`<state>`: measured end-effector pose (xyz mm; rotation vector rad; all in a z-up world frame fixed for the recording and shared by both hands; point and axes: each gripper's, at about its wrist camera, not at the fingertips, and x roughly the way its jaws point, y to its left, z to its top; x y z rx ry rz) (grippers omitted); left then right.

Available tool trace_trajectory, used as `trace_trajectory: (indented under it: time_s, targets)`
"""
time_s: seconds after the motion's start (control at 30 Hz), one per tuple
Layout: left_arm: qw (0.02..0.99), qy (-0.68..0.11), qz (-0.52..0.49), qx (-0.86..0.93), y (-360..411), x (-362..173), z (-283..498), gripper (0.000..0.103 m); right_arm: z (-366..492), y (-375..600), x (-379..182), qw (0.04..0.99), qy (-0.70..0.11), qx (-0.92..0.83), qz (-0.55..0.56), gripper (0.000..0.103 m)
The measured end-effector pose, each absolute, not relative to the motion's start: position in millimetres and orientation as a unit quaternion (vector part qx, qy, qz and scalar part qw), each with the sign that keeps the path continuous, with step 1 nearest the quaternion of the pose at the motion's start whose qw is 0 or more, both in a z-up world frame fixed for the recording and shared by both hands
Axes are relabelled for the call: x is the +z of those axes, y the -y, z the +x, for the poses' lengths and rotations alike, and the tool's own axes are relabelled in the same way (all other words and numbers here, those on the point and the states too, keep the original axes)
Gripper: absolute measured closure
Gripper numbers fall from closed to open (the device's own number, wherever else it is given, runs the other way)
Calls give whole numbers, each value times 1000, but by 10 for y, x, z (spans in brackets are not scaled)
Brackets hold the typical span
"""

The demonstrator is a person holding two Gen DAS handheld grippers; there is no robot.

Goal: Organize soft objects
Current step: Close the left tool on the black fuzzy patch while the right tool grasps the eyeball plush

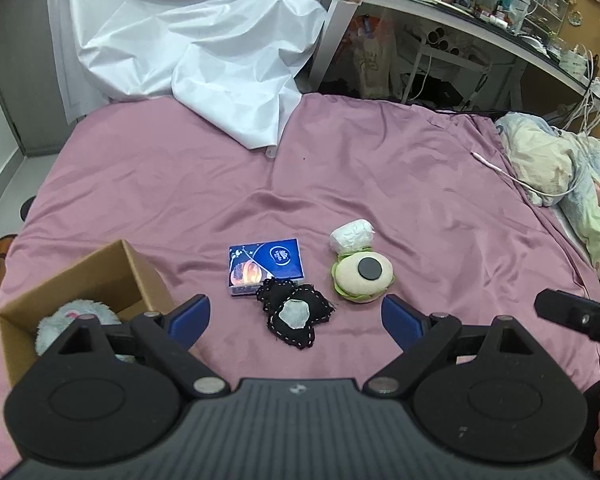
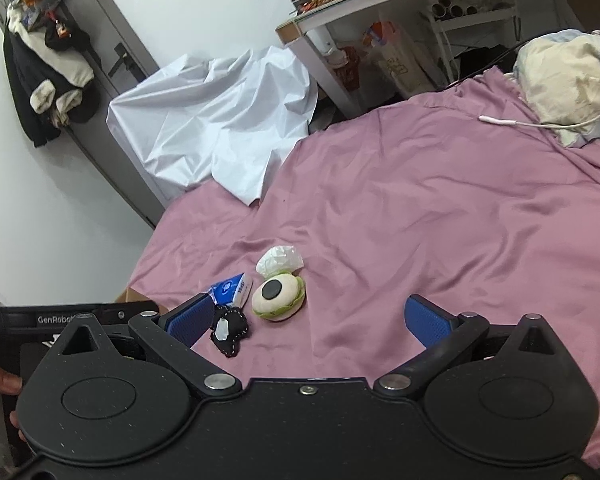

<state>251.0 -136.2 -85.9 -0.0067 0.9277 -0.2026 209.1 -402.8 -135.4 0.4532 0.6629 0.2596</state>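
Note:
On the pink bedsheet [image 1: 380, 168] lie a black stitched fabric piece [image 1: 296, 316] with a pale patch, a blue tissue pack [image 1: 266, 266], a cream and green plush burger [image 1: 362, 276] with a black disc, and a white crumpled wad [image 1: 352, 235]. A cardboard box [image 1: 100, 280] at the left holds a grey fluffy plush [image 1: 76, 316]. My left gripper [image 1: 296, 318] is open, its fingers either side of the black piece, above it. My right gripper [image 2: 308, 320] is open and empty; the same fabric piece [image 2: 230, 330], tissue pack [image 2: 232, 290], burger [image 2: 278, 294] and wad [image 2: 280, 260] lie to its left front.
A white sheet [image 1: 188, 48] is draped at the bed's far edge. A desk [image 1: 440, 4] with clutter stands behind. A bundled quilt [image 1: 560, 168] and a white cable [image 1: 512, 176] lie on the right. Clothes hang on a door [image 2: 48, 52].

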Motion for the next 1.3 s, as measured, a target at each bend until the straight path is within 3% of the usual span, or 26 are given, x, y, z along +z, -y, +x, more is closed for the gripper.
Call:
trace_trajectory:
  time_s: [0.37,0.6,0.93,1.2,1.3]
  targets:
    - [874,-478,-4,-87,1493,-1223,2801,14,2394,3876,-1509,904,-340,139,219,1]
    - [860,-503,11,-85,1573,-1444,2965,15,2556,3829,-1598,894,-353,151,233,11]
    - [833,-547,49,-75,1722,-1756,3178,19,2732,3825,-1720,886,-367,142,245,12]
    - [826,-560,18,-63,1621,-1866,3250,59,2812,3768,-1778,882,-372,150,246,13]
    - [830,-554,11,-62,1612,-1819,3236,68,2841,3727,-1789,882,-374,153,244,16]
